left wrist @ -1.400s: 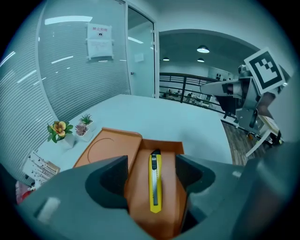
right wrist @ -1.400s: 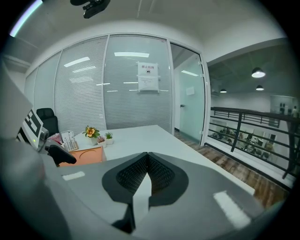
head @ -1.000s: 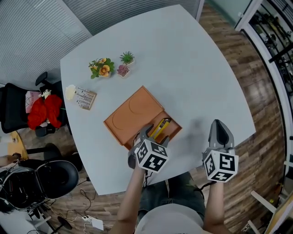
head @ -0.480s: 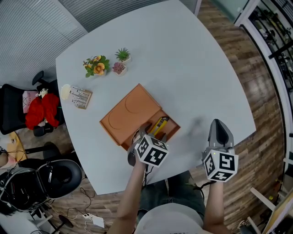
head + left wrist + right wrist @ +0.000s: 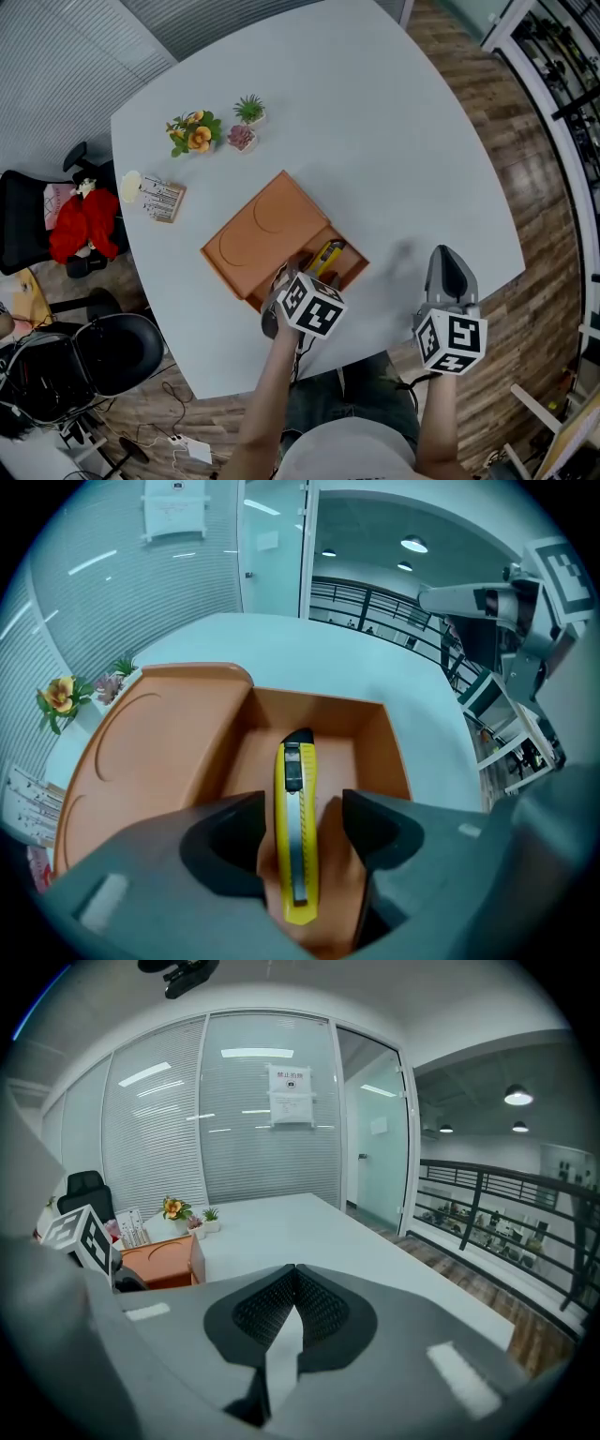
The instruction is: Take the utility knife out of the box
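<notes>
An orange box [image 5: 258, 234] lies open near the table's front edge, its lid laid flat beside the tray. A yellow utility knife [image 5: 326, 256] rests in the tray [image 5: 319, 705], seen lengthwise as the knife [image 5: 294, 836] in the left gripper view. My left gripper [image 5: 302, 808] is open, one jaw on each side of the knife's handle, with gaps on both sides. In the head view the left gripper [image 5: 292, 274] reaches into the tray's near end. My right gripper [image 5: 447, 253] hovers over bare table to the right, shut [image 5: 295, 1274] and holding nothing.
Small potted plants [image 5: 199, 132] and a card holder [image 5: 164, 199] stand at the table's far left. Office chairs [image 5: 103, 352] sit left of the table. A wood floor and a railing [image 5: 562, 103] lie to the right.
My left gripper has edged slightly forward over the knife in the tray. The right gripper has stayed put. The head view has shifted a little.
</notes>
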Motion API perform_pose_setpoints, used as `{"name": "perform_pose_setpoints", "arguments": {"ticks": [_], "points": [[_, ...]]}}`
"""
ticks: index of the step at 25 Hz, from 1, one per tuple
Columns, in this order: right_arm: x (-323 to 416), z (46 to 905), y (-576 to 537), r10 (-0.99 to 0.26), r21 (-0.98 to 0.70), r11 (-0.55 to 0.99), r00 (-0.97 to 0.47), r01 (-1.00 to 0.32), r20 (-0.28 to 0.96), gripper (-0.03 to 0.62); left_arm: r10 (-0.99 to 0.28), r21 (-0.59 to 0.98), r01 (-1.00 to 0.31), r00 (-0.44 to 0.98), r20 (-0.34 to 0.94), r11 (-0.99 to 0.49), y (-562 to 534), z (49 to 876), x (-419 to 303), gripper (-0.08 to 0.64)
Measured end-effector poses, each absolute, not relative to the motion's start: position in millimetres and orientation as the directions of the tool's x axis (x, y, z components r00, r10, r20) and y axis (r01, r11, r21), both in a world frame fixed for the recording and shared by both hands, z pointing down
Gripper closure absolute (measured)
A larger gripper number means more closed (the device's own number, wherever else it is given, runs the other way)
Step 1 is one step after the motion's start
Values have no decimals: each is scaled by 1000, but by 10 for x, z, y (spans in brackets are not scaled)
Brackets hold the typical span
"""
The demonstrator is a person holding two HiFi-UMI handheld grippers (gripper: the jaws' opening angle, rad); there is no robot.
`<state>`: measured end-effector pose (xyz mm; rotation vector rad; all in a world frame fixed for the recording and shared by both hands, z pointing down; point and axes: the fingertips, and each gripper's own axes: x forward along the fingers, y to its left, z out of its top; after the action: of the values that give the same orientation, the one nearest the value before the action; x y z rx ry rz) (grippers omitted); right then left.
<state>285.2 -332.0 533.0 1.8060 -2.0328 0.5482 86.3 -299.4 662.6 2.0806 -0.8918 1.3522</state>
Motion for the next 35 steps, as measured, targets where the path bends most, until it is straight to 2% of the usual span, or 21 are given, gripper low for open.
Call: {"name": "perform_pose_setpoints", "arguments": {"ticks": [20,24,35], "points": [[2764,5372,-3329,-845,-49,115,-123,-992,520,565,-260,36,-769,259,930,-638,-3032,6671,800,376],[2754,5363,-3324,-845,-49,115,-124,-992,520,565,-265,42,-780,261,928,-624,-3043,6666,791,430],[2743,5329,-3311,-850,-41,114,-118,-993,513,565,-267,71,-794,286,920,-604,-3019,6640,782,431]]}}
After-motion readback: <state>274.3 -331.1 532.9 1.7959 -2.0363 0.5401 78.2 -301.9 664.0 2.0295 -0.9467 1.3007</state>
